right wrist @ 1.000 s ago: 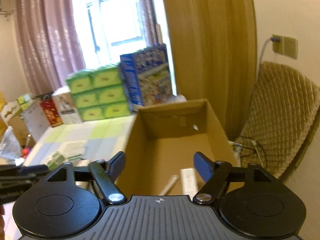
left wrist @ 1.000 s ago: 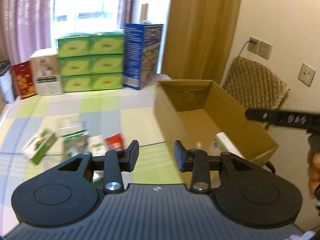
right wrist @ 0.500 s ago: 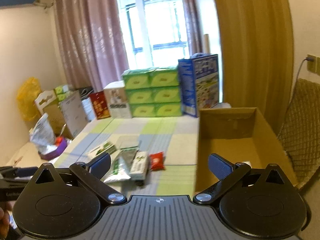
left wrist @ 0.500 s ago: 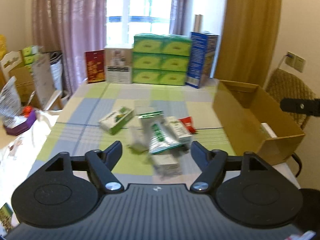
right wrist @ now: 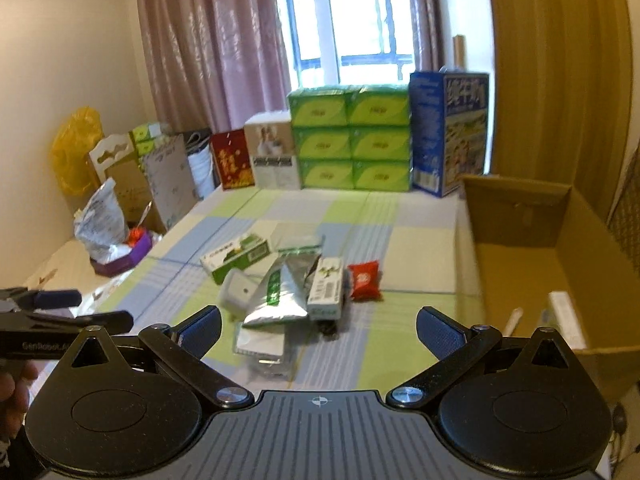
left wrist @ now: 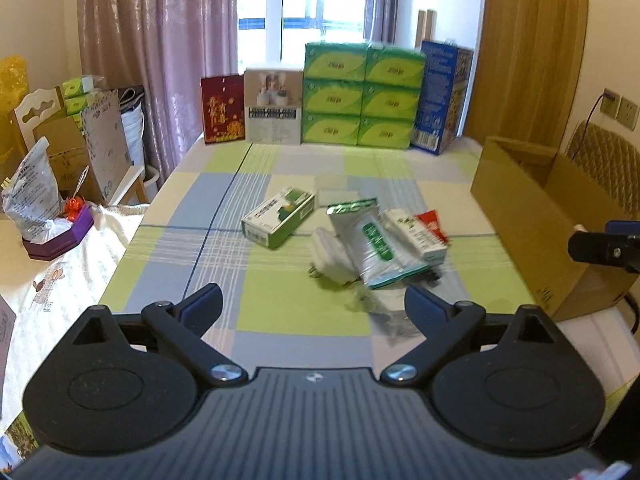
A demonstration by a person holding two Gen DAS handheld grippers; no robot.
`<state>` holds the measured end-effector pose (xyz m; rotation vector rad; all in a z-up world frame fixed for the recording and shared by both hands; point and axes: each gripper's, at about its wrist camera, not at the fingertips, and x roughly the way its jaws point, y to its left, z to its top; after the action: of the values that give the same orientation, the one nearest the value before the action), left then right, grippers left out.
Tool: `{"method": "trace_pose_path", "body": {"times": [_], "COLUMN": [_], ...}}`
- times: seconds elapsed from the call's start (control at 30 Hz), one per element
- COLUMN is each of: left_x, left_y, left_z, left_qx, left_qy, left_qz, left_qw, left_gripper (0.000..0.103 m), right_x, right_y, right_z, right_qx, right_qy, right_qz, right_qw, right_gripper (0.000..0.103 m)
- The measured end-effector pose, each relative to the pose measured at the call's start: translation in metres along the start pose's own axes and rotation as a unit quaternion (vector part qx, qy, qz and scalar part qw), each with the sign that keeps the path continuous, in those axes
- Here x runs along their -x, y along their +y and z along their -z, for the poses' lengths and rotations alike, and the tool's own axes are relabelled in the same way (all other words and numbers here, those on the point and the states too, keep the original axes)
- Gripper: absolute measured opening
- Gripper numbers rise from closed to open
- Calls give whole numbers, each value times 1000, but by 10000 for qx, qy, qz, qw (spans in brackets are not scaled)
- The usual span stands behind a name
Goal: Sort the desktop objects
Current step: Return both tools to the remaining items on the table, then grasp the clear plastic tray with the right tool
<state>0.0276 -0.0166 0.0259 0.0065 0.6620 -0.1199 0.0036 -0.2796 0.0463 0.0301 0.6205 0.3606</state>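
Note:
A heap of small items lies mid-table: a green-and-white carton (left wrist: pixel 279 216) (right wrist: pixel 235 257), a silver-green foil pouch (left wrist: pixel 374 242) (right wrist: pixel 282 290), a white tube box (left wrist: pixel 416 234) (right wrist: pixel 328 286), a red sachet (left wrist: pixel 431 224) (right wrist: pixel 364 280) and a white charger (left wrist: pixel 332 262) (right wrist: pixel 237 292). An open cardboard box (left wrist: pixel 532 216) (right wrist: pixel 520 240) stands at the right edge with a few white items inside. My left gripper (left wrist: pixel 313 306) is open and empty, held back from the heap. Likewise open and empty, my right gripper (right wrist: pixel 319 330) hovers near the box.
Green tissue packs (left wrist: pixel 362 94), a blue carton (left wrist: pixel 440 96), a white box (left wrist: pixel 273 106) and a red card (left wrist: pixel 222 108) line the table's far edge. A purple tray with a bag (left wrist: pixel 44 220) sits off the left side. A quilted chair (left wrist: pixel 608 164) stands behind the box.
Both grippers have pulled back from the cardboard box and swung left toward the heap. The left gripper's jaws have opened wider; the right stays open.

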Motion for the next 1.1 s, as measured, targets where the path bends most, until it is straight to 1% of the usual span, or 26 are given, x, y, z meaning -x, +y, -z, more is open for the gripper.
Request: {"method": "trace_pose_path", "body": {"times": [0.23, 0.33, 0.4, 0.5, 0.57, 0.6, 0.77, 0.97, 1.1], "left_x": [-46, -67, -81, -97, -103, -107, -125, -132, -134], "left_y": [22, 30, 33, 35, 35, 36, 48, 53, 52], "left_z": [10, 18, 25, 28, 24, 23, 11, 2, -1], "left_qx": [-90, -79, -136, -227, -317, -360, -231, -227, -122], "left_qy": [238, 338, 440, 654, 595, 583, 627, 596, 618], "left_qz": [-41, -100, -116, -100, -38, -44, -64, -120, -24], "left_qw": [9997, 9993, 9989, 9976, 9977, 9976, 9977, 9979, 9980], "left_gripper": [96, 96, 96, 96, 96, 96, 96, 96, 96], "right_x": [-60, -85, -100, -122, -132, -134, -151, -173, -184], "right_y": [13, 17, 15, 11, 10, 12, 22, 30, 37], "right_z": [20, 28, 32, 33, 30, 28, 24, 32, 34], "right_qx": [81, 139, 78, -128, -305, -296, -65, 44, 163], "right_qy": [456, 523, 542, 729, 778, 774, 809, 1125, 1176], "right_qz": [-312, -458, -537, -562, -636, -654, -702, -773, -685], "right_qw": [9984, 9975, 9971, 9957, 9945, 9944, 9942, 9906, 9906], "right_gripper": [101, 101, 101, 101, 101, 101, 101, 101, 100]}}
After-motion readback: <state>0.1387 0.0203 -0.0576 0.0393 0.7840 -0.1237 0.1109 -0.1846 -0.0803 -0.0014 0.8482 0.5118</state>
